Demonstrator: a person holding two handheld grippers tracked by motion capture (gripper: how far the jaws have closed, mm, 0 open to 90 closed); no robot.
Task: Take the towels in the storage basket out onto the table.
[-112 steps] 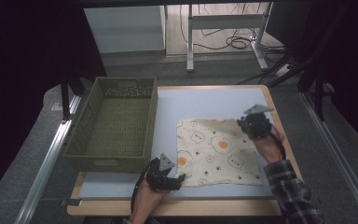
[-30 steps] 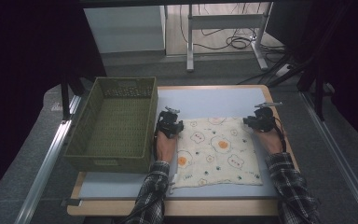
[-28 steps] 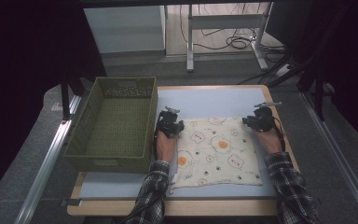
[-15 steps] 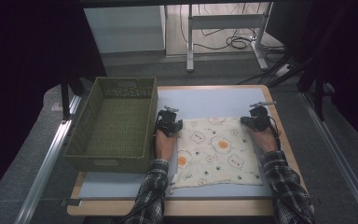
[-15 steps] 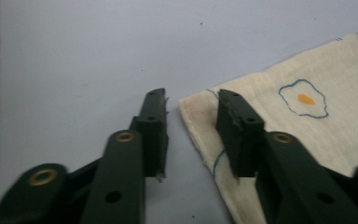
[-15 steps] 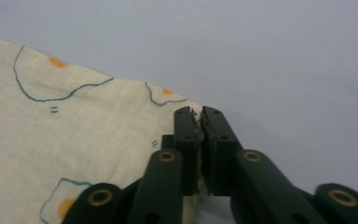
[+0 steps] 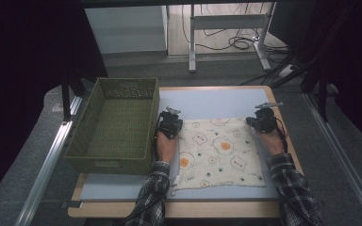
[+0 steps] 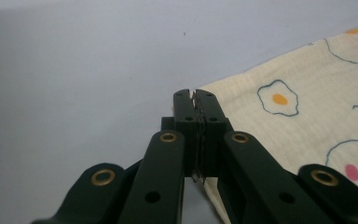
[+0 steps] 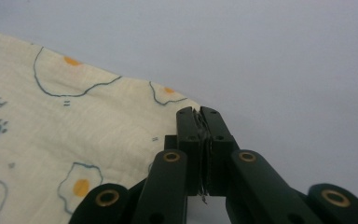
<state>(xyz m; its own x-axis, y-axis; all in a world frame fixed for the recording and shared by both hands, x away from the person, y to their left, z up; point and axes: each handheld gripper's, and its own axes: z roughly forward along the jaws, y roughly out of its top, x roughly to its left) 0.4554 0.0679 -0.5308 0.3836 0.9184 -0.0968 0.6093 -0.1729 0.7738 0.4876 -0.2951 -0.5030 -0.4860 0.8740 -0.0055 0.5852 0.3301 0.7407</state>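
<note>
A green basket [image 7: 115, 125] sits on the left side of the desk [image 7: 212, 99]. It looks empty, though the far end is too dim to be sure.

Just to the right of the basket is the left gripper [image 7: 169, 125]. A hand [image 7: 165, 148] in a checked sleeve holds it. In the left gripper view, the left gripper [image 8: 196, 100] has its two black jaws pressed together. A thin bit of cloth is pinched between them. That bit is the far left corner of the cloth [image 8: 303, 116].

The cloth [image 7: 219, 153] lies flat on the pale blue top of the desk, in the middle and a little to the right. It is cream, with fried eggs and small paw marks drawn on it. Its near edge lies close to the front of the desk.

On the right is the right gripper [image 7: 263, 121], held by the other hand [image 7: 273, 139]. It sits at the far right corner of the cloth. In the right gripper view, the right gripper [image 9: 200, 114] also has its jaws squeezed together, with the cloth [image 9: 65, 135] corner caught in the tiny gap. Both corners sit low, right by the desk top.
</note>
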